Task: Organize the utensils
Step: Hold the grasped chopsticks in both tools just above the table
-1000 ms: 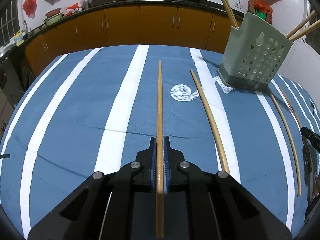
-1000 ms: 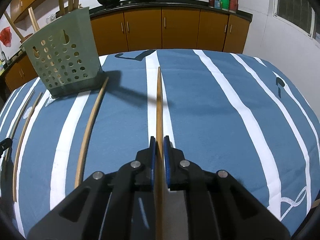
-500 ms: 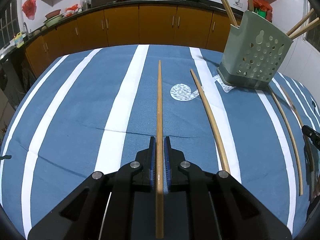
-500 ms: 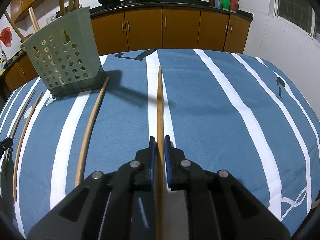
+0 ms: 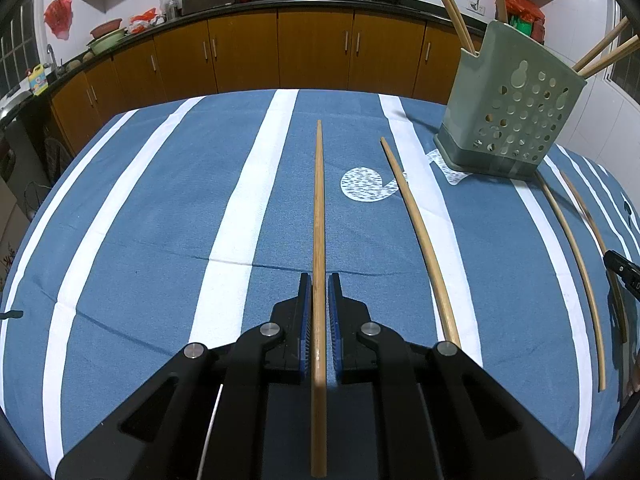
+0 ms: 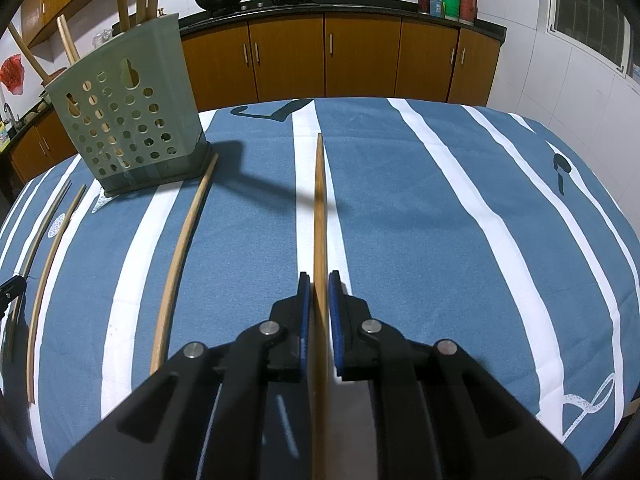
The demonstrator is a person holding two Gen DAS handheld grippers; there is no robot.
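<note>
My left gripper is shut on a long wooden chopstick that runs straight ahead over the blue striped tablecloth. My right gripper is likewise shut on another wooden chopstick. A green perforated utensil holder stands on the cloth at the right of the left wrist view and at the left of the right wrist view as the holder; several chopsticks stick up out of it. A loose chopstick lies on the cloth right of my left gripper, and a loose chopstick lies left of my right gripper.
Two more thin chopsticks lie beyond the holder, near the other gripper's black tip. The tablecloth covers a round table. Brown kitchen cabinets and a counter with woks stand behind it.
</note>
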